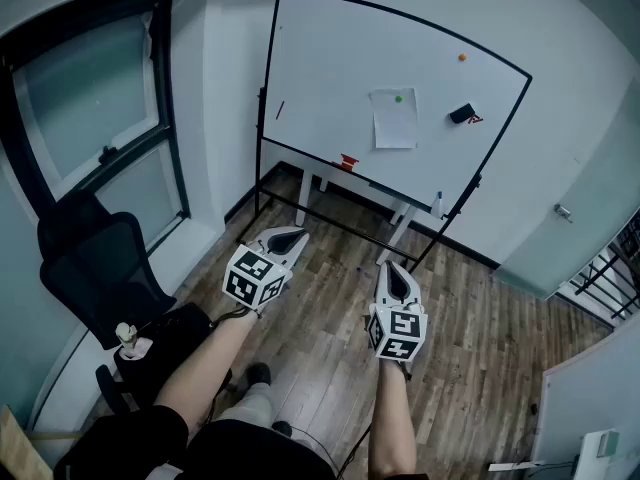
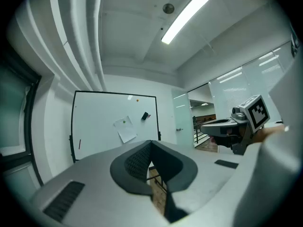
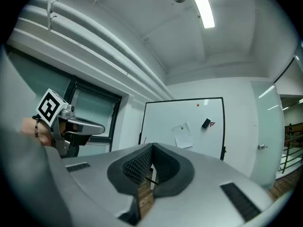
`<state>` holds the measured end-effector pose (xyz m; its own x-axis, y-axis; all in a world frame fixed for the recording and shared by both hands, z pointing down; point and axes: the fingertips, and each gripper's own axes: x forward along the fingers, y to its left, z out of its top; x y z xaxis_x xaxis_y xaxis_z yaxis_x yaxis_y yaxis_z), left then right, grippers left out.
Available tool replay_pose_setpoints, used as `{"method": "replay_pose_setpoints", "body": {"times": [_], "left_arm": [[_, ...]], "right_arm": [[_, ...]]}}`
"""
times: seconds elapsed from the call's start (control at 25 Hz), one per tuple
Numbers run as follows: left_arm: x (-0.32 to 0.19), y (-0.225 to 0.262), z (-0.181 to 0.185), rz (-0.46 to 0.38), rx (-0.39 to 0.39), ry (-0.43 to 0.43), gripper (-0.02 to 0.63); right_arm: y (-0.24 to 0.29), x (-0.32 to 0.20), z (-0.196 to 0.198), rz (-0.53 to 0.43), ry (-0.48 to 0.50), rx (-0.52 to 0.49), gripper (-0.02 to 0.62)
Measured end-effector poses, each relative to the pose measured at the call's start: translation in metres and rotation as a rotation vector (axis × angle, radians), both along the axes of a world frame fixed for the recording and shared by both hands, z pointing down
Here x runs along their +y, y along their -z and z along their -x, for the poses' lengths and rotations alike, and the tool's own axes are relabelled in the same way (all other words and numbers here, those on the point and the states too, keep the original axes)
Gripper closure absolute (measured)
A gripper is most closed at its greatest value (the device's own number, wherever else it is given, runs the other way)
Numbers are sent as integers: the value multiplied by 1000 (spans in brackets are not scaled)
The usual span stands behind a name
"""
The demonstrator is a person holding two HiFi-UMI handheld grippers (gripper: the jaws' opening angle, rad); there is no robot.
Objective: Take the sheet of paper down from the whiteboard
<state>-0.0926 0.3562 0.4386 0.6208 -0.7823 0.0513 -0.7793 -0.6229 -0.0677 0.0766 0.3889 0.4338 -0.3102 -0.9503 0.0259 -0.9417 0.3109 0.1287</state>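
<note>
A white sheet of paper hangs on the whiteboard, pinned at its top by a green magnet. The board stands on a wheeled frame across the room, well beyond both grippers. My left gripper and right gripper are held side by side over the wooden floor, level and pointing toward the board. Both are shut with nothing between the jaws. The left gripper view shows the paper above its closed tips. In the right gripper view the paper lies just right of its closed tips.
A black eraser and an orange magnet sit on the board right of the paper, and a red item rests on its tray. A black office chair stands at the left under a window. A door handle is on the right.
</note>
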Motion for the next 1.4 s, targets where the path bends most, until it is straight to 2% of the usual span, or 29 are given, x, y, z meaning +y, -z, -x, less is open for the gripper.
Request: {"method": "replay_pose_setpoints", "body": {"times": [0.24,0.48,0.72,1.08,1.4], "left_arm": [[-7,-4,-5,11,-14,14,586],[-36,-16,-18,24,-22,15,586],[-94,-11,-38,6,-8,27,586],[-194,5,-99,-19,6,5,586],[-266,7,-119,-21,-9,11,586]], "right_arm": [[-6,-11,-6,2,6,-12,572],[-15,-49,-15,-2,12,-11,572],[-16,-107,-38,1,16,14,572],[7,-204,-93,-12,23,50,572],[5,-275,-123,-8,12,59,572]]}}
